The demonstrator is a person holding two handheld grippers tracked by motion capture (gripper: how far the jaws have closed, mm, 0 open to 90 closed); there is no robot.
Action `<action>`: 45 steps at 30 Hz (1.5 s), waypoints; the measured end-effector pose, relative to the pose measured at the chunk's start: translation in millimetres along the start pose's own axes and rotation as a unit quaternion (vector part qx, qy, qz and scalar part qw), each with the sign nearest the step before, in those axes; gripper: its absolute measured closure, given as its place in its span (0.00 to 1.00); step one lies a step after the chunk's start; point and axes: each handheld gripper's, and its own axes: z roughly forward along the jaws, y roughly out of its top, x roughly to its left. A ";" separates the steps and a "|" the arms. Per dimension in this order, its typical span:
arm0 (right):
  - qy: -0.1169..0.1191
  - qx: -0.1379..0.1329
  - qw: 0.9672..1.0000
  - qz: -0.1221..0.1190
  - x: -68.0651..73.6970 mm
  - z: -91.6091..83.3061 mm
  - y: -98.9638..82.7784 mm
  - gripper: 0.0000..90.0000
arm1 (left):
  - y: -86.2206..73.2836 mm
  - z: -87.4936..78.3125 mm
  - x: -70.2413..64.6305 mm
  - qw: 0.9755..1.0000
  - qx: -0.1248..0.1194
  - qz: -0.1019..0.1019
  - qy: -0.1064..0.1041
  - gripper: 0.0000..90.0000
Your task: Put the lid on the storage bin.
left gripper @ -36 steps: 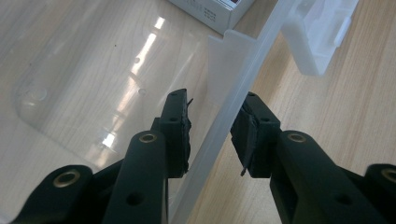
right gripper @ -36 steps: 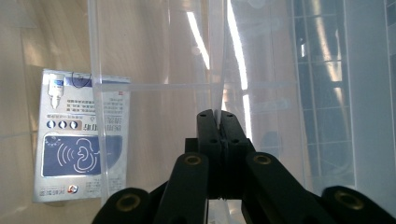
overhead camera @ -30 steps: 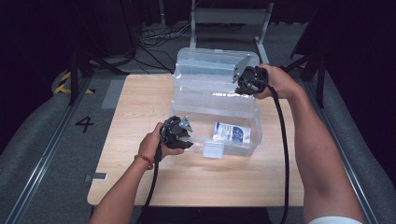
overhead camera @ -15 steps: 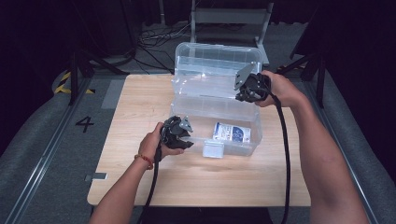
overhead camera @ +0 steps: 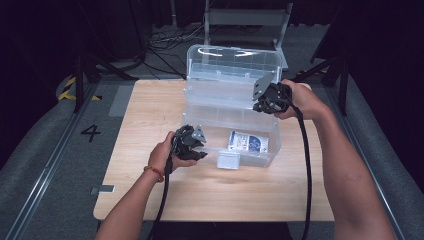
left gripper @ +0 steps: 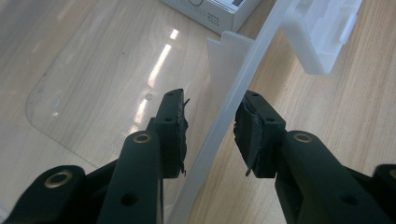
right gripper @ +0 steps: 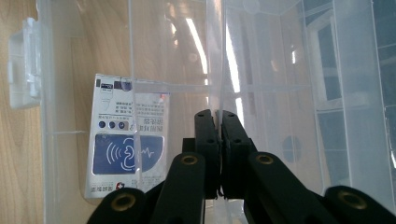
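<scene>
A clear plastic box stands on the wooden table with its lid raised at the back. A white and blue carton lies on the box floor, also seen as the carton through the clear plastic. My left gripper is at the box's front left corner. In the left gripper view, the left gripper straddles the front wall, with a gap on one side. My right gripper is at the box's right side. The right gripper is shut on a thin clear partition.
The box's white latch hangs at the middle of the front wall, with the latch to the right of my left jaws. Bare table lies in front of the box and to its left. A metal stand is behind the table.
My right gripper has shifted a little toward me along the box's right side. The lid's top edge sits slightly higher in the picture. The left gripper has stayed put.
</scene>
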 end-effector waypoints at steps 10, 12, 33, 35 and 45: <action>0.001 -0.004 1.000 -0.006 6.1 -1.0 -0.8 0.98 | -0.6 0.0 -0.7 1.000 -0.003 0.004 0.004 0.69; 0.000 -0.003 1.000 -0.006 7.3 -1.5 -1.1 0.98 | -0.8 0.1 -0.7 1.000 -0.005 0.007 0.005 0.69; 0.004 -0.022 1.000 -0.011 21.7 -2.3 -8.0 0.97 | -2.2 0.4 -2.7 1.000 -0.012 0.014 0.013 0.68; 0.006 -0.021 1.000 -0.010 24.4 -2.3 -8.5 0.97 | -2.4 0.5 -2.9 1.000 -0.013 0.015 0.016 0.68; 0.007 -0.029 1.000 -0.010 32.1 -1.8 -12.9 0.95 | -4.6 0.9 -4.7 0.999 -0.032 0.001 0.019 0.66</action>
